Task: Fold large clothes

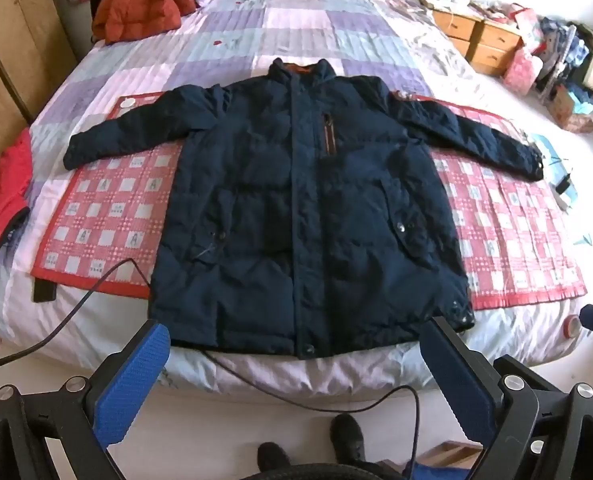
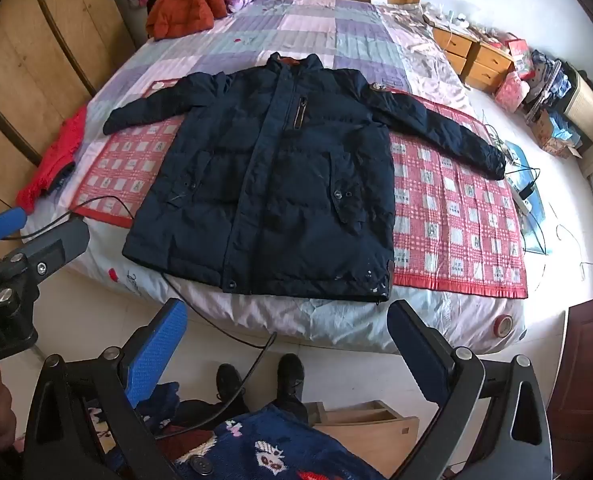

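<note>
Both grippers empty above spread navy jacket

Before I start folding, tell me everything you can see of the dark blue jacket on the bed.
The dark blue jacket is a puffy quilted coat lying flat, front up, closed down the middle, collar toward the headboard, both sleeves spread out sideways. It has an orange-lined collar, an orange-trimmed chest pocket, flap pockets with snaps and a sleeve patch. It rests on a red checked mat; its hem reaches the bed's near edge. Nothing grips it.

Navy jacket (orange zip trim) on red-checked mat; lilac patchwork quilt.
</note>
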A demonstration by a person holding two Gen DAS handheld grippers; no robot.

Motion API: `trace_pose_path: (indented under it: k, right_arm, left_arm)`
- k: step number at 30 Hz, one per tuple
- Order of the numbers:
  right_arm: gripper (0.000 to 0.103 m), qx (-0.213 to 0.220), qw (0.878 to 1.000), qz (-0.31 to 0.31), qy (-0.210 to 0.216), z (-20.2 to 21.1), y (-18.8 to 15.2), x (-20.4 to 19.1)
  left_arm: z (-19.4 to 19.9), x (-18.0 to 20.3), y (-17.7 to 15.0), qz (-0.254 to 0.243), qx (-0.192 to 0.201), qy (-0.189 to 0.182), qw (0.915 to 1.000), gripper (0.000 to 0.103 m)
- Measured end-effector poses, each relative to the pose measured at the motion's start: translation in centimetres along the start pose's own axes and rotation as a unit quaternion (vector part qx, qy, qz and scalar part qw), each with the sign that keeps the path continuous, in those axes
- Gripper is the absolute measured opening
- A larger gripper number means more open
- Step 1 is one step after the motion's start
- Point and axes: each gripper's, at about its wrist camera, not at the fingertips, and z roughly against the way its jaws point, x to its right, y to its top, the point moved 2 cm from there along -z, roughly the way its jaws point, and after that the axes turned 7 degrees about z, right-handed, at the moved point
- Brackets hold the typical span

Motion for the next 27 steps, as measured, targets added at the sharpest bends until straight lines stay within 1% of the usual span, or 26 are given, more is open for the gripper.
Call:
trace_pose_path:
  k: [4,17,20,27]
  right_arm:
    - [0.102,0.000,1.000,0.000,0.000,-0.1,0.0,0.0]
    - [0.102,0.003,1.000,0.001,0.000,0.0,0.2,-0.4]
    - [0.102,0.002,1.000,0.001,0.000,-0.1,0.3,-0.5]
    - [0.102,0.003,1.000,0.001,0.000,-0.3,0.5,-0.7]
  left_arm:
    - [-0.2,-0.1,-0.4,0.000,0.000,0.000,1.0000,0.103]
    - [-0.3,-0.1,0.0,-0.002,0.000,0.006,1.0000,0.103]
    - [-0.5,-0.5,-0.6,-0.001,0.001,0.007,1.0000,0.103]
    - [-0.6,-1.4,-0.2,0.001,0.000,0.007,1.0000,0.103]
